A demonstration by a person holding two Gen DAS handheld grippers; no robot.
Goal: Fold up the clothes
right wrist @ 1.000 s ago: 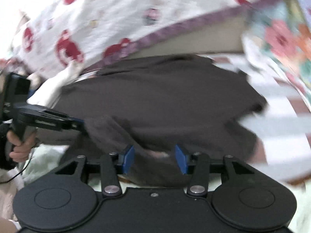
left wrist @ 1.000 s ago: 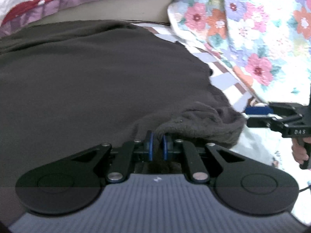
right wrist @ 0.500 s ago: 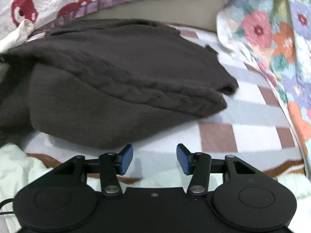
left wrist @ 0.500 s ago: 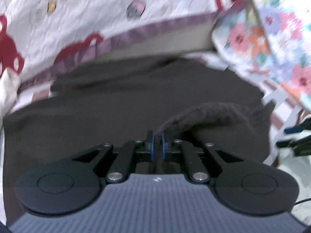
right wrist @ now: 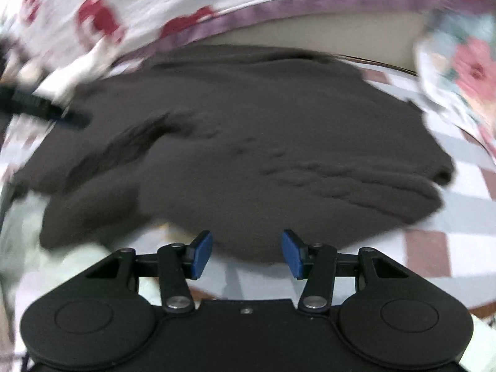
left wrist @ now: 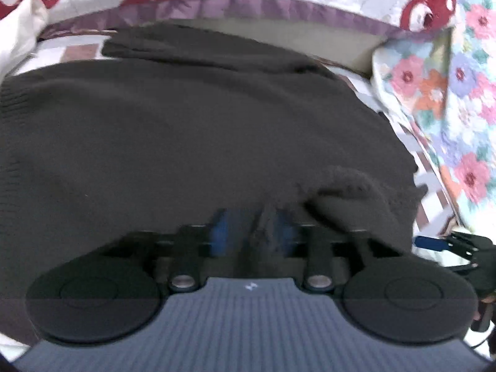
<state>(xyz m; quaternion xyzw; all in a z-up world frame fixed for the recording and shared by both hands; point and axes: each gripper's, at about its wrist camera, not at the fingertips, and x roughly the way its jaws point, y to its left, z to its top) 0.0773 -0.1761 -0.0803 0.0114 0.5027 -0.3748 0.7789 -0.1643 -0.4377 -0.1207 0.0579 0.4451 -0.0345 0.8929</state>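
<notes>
The dark brown knitted sweater [left wrist: 198, 130] is lying spread across the checked white, grey and brown bed sheet [right wrist: 458, 217], filling the middle of both of my views, with one thick fold doubled over along its near right side. Starting at the left, a cream-coloured cloth [left wrist: 21, 34] is bunching at the far left edge of the bed. Behind the sweater a white quilt with red bear prints and a purple border [left wrist: 248, 3] is running along the back. My left gripper [left wrist: 252, 232] is sitting low over the sweater's near edge, its blue pads blurring as the jaws are opening, and a strip of the knit is lying between them, no longer pinched. Further right, a floral quilt with pink, orange and purple flowers [left wrist: 449, 99] is draping down the side. My right gripper [right wrist: 245, 254] is hovering just in front of the sweater's near hem with its blue pads standing well apart and holding nothing, only hem and sheet showing between them. It is also showing at the right edge of the left view.
</notes>
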